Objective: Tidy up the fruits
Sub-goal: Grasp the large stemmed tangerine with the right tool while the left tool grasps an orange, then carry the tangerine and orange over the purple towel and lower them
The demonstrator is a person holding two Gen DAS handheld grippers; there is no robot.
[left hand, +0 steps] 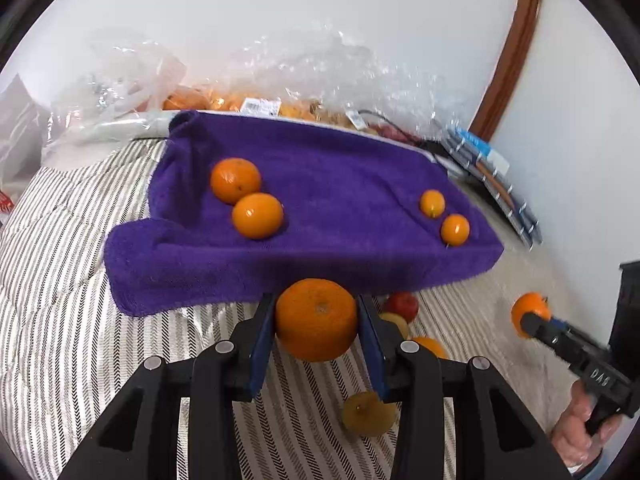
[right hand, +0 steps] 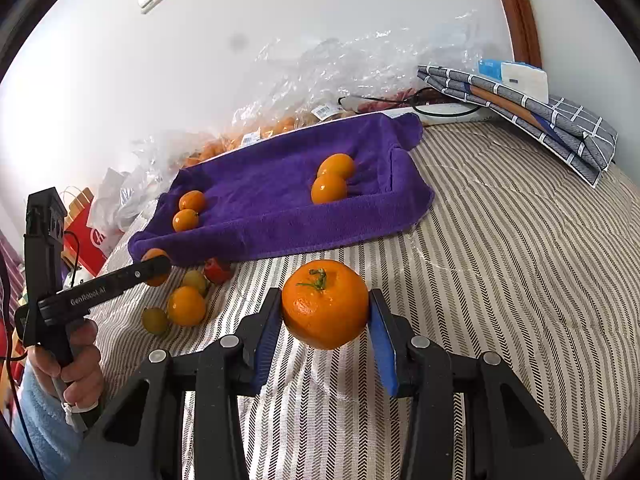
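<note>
My left gripper (left hand: 316,300) is shut on a large orange (left hand: 316,332), both blue pads against its sides, just in front of the purple towel-lined tray (left hand: 192,272). My right gripper (right hand: 326,296) is shut on a stemmed orange (right hand: 325,316), held over the striped bedcover (right hand: 500,260). On the purple towel, two bigger oranges (left hand: 236,180) lie at the left and two small ones (left hand: 432,203) at the right. In the right wrist view the left gripper (right hand: 158,268) shows near the tray's front corner (right hand: 144,242).
Loose fruit lies on the bedcover by the tray: a red one (right hand: 218,270), yellowish ones (right hand: 155,320) and an orange (right hand: 186,305). Clear plastic bags of oranges (left hand: 224,100) line the wall behind. A folded checked cloth (right hand: 560,120) sits at the back right.
</note>
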